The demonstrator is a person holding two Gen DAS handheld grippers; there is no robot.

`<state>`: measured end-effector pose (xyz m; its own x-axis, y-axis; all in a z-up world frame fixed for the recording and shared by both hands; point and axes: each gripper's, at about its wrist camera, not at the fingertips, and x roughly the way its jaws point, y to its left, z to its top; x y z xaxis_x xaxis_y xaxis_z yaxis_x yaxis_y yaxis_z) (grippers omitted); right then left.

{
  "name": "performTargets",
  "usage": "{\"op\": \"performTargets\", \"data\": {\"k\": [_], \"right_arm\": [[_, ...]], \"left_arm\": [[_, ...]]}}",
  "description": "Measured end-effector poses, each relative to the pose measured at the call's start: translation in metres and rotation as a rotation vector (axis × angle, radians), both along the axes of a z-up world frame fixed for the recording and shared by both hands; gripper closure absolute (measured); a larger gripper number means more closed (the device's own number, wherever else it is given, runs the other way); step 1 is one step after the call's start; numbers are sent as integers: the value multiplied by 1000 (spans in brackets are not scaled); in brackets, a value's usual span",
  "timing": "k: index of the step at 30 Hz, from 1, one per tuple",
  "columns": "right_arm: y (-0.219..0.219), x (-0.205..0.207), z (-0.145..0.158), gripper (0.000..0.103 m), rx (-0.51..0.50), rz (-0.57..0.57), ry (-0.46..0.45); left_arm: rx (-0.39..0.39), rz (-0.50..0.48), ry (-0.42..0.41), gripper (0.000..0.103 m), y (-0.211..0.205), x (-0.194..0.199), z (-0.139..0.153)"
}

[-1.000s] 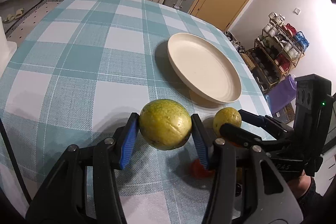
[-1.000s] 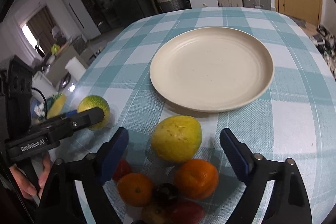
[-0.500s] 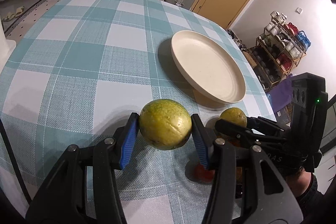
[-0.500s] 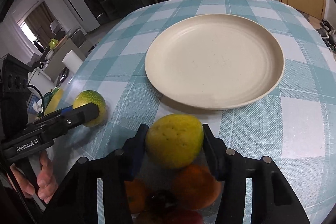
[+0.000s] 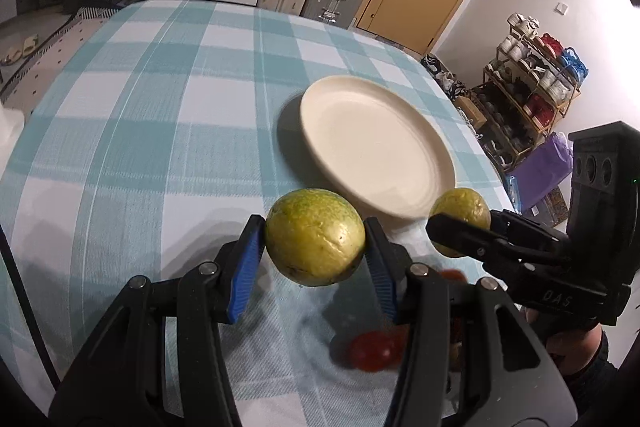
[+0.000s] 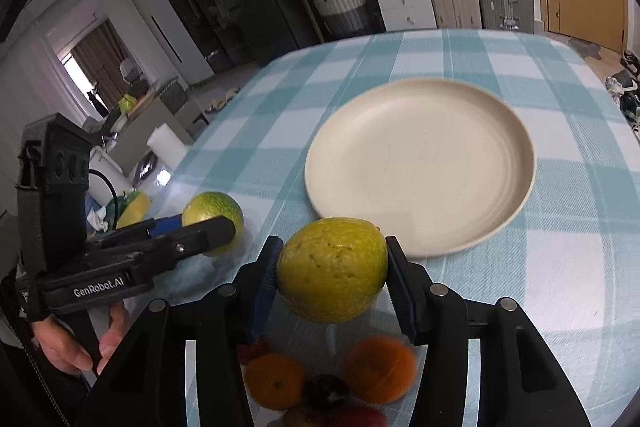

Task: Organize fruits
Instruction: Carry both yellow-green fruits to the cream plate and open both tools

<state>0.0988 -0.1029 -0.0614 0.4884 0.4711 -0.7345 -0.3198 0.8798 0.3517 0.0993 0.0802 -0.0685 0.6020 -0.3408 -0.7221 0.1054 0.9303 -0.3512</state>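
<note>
My left gripper (image 5: 316,247) is shut on a yellow-green round fruit (image 5: 315,242) and holds it above the checked tablecloth, short of the cream plate (image 5: 372,143). My right gripper (image 6: 332,275) is shut on a second yellow-green fruit (image 6: 333,269), lifted above the fruit pile, just before the plate (image 6: 420,167). Each gripper shows in the other's view: the right one (image 5: 464,227) with its fruit (image 5: 460,209), the left one (image 6: 216,223) with its fruit (image 6: 212,207).
Two oranges (image 6: 276,381) (image 6: 380,369), a dark plum (image 6: 328,389) and red fruits (image 5: 374,351) lie on the cloth below the grippers. A white paper roll (image 6: 168,147) stands off the table's left. Suitcases and drawers stand behind the table.
My right gripper closed on the second fruit and lifted it off the pile. My left gripper rose a little with its fruit. Both views now sit higher above the table.
</note>
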Motion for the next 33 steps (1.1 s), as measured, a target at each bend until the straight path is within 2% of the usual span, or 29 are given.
{"op": "performTargets", "data": {"k": [10, 17, 22, 27, 33], "right_arm": [[-17, 35, 20, 52, -68, -72, -63], [-23, 68, 23, 52, -89, -97, -90], [-25, 93, 14, 52, -87, -108, -84], [-24, 111, -2, 52, -88, -95, -66], [-24, 122, -15, 52, -103, -80, -56]], "left_arm": [[16, -31, -63, 56, -24, 47, 32], [29, -26, -76, 56, -40, 91, 42], [1, -40, -32, 56, -49, 128, 31], [-22, -50, 44, 56, -51, 166, 5], [16, -79, 79, 56, -63, 185, -17]]}}
